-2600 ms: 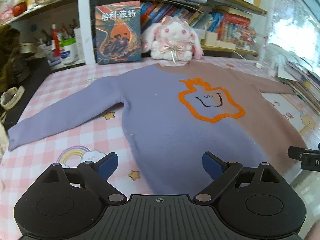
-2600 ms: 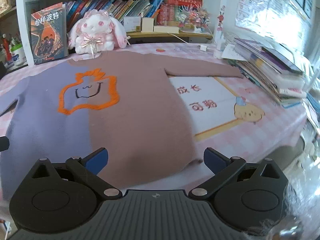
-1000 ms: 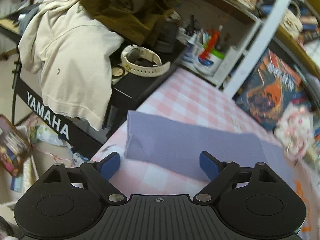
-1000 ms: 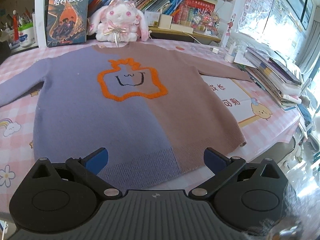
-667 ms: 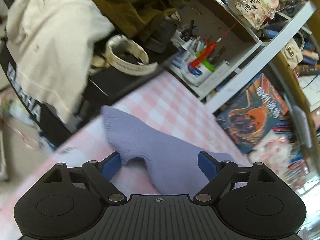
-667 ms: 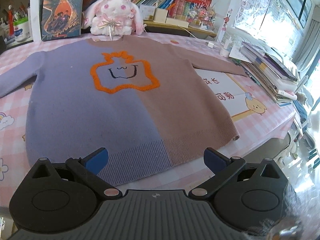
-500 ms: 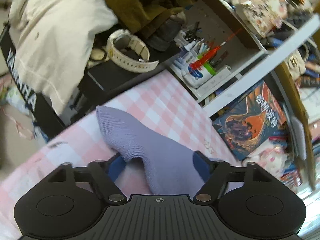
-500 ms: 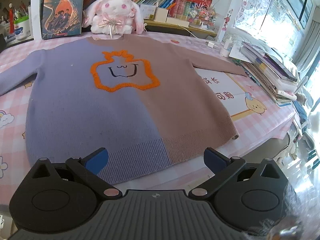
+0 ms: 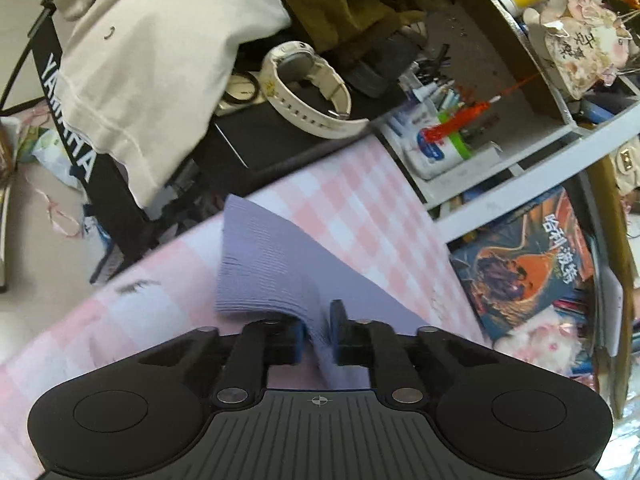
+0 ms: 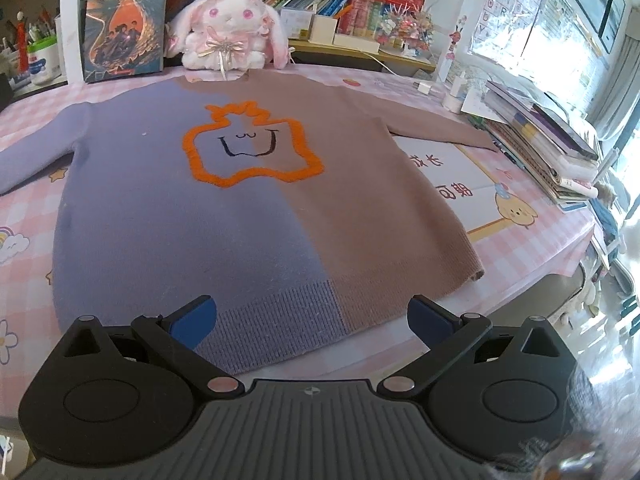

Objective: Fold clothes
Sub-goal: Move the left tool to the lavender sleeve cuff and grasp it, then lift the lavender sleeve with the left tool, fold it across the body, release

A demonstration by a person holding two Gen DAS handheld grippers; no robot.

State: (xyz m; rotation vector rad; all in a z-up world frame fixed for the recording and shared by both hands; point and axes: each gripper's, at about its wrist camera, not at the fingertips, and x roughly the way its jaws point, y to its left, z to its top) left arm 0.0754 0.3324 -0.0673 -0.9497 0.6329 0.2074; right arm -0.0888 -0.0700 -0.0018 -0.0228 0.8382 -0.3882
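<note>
A sweater (image 10: 224, 208), purple on its left half and brown on its right with an orange outlined figure, lies flat on the pink checked tablecloth (image 10: 532, 248). In the left wrist view its purple sleeve (image 9: 272, 256) lies near the table's left edge, the cuff end lifted a little. My left gripper (image 9: 318, 334) is shut on the sleeve, a fold of knit pinched between the blue pads. My right gripper (image 10: 312, 316) hangs open just above the sweater's bottom hem, nothing between its fingers.
A black keyboard stand with a cream garment (image 9: 152, 64) and a white watch (image 9: 308, 92) sits past the table's left edge. A pen cup (image 9: 436, 148), a book (image 10: 124, 24) and a plush rabbit (image 10: 228, 32) line the back. Stacked books (image 10: 548, 148) stand at the right.
My left gripper's jaws went from wide open around the sleeve end to shut on it, and the view rolled. The sleeve end has bunched up. The right gripper has stayed put.
</note>
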